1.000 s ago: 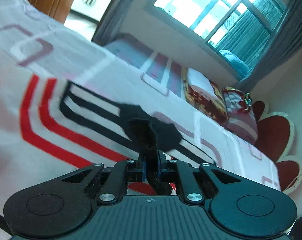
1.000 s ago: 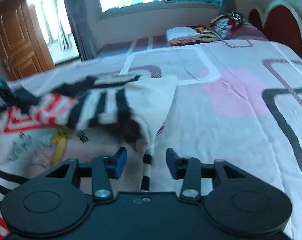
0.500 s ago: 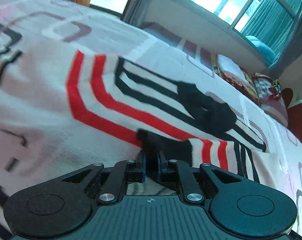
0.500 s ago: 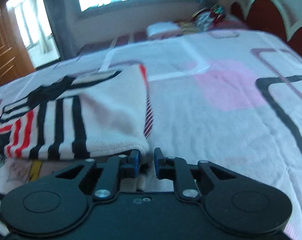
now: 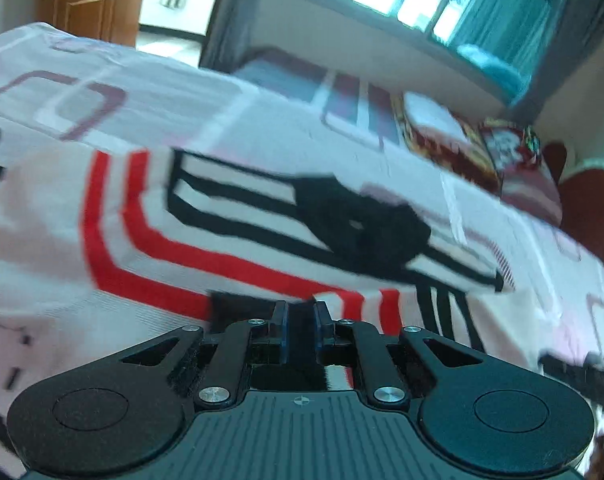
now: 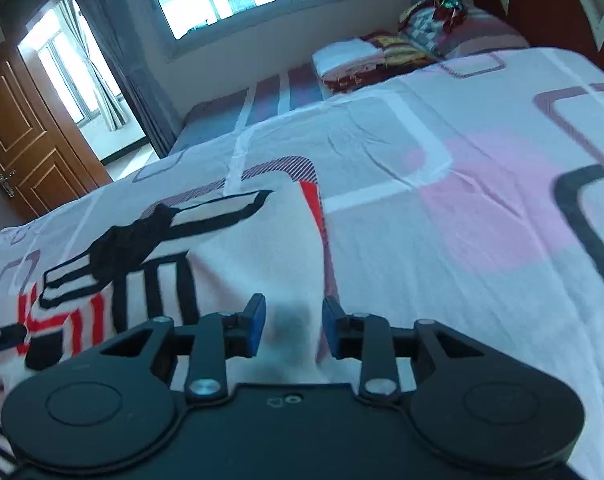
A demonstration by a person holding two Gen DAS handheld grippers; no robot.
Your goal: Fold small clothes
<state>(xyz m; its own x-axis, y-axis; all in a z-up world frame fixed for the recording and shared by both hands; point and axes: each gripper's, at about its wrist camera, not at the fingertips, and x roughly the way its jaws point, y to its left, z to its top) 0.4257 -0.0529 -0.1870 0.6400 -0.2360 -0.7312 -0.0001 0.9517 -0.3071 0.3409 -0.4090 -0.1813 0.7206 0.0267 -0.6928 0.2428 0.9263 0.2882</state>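
Observation:
A small white sweater (image 5: 230, 236) with red and black stripes lies spread on the bed. My left gripper (image 5: 300, 322) is low at its near edge, its jaws shut on a black hem of the sweater (image 5: 238, 304). In the right wrist view the same sweater (image 6: 238, 256) lies in front of my right gripper (image 6: 293, 320), which is open with white cloth lying between its blue fingertips (image 6: 256, 320), not pinched.
The bed has a pink, white and grey patterned sheet (image 6: 461, 208). Folded blankets and pillows (image 6: 385, 52) lie at the far end by the window. A red headboard (image 6: 557, 8) stands at the right. A wooden door (image 6: 18, 128) is at the left.
The sweater has come down from the air and now lies flat on the bed. My right gripper has opened and let go of its edge. My left gripper stays shut on the hem.

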